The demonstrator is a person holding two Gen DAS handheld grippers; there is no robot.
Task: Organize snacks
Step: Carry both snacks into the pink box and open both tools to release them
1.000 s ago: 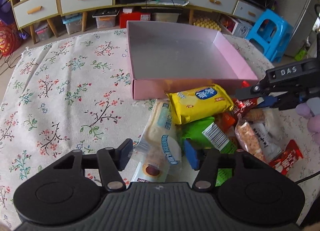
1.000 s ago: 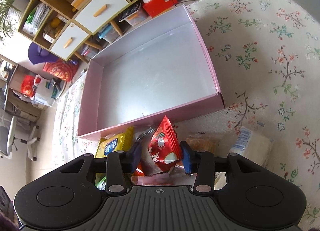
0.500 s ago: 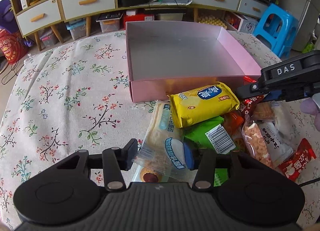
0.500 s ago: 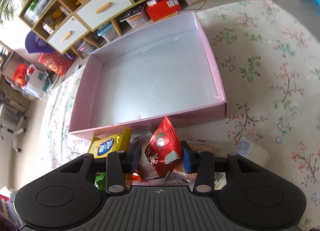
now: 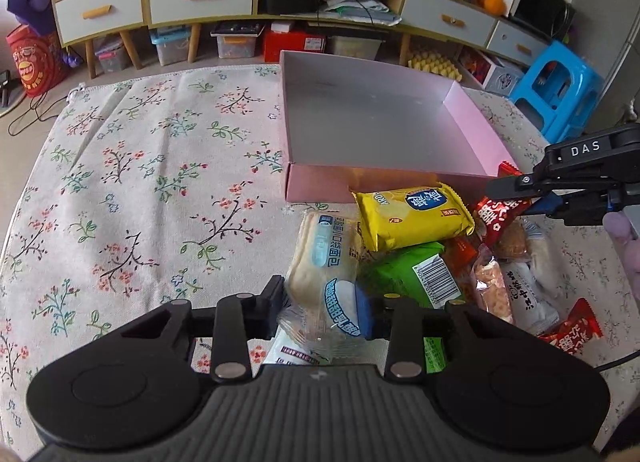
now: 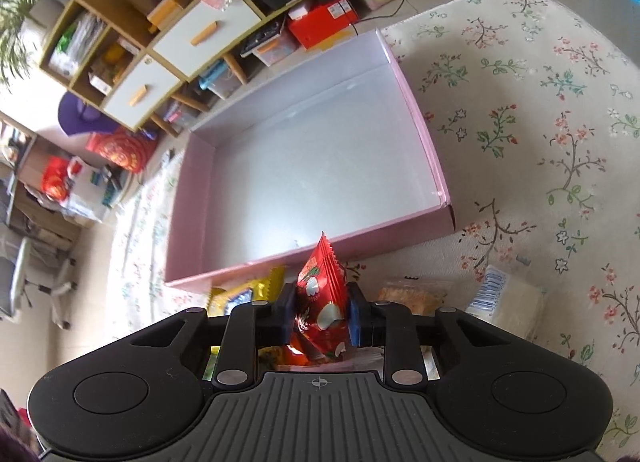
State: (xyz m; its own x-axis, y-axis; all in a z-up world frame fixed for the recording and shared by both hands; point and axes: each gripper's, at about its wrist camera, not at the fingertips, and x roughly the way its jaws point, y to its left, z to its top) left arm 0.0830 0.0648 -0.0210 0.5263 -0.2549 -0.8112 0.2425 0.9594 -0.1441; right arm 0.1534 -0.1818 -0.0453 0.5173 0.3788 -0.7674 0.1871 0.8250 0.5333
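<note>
Both grippers just closed on snacks at frame bottom: left gripper (image 5: 320,312) pinching bread pack (image 5: 322,262), right gripper (image 6: 318,316) squeezing red packet (image 6: 320,294). Next imo: lift into empty pink box (image 6: 424,133).

Both views are bright with soft, even daylight and no hard-edged shadows. In the right wrist view a pale sheen lies across the floor of the pink box (image 6: 304,165), strongest towards its near wall, while in the left wrist view the same floor looks flatter and greyer, with a warm reflected tint on the near outer wall. Soft shadow gathers beneath the snack pile just in front of the box. Fisheye distortion bends the shelving (image 5: 200,1) behind the box and curves the flowered cloth (image 5: 140,181) at the edges; corners vignette to black. Mild blur smears the left margin beyond the box.
</note>
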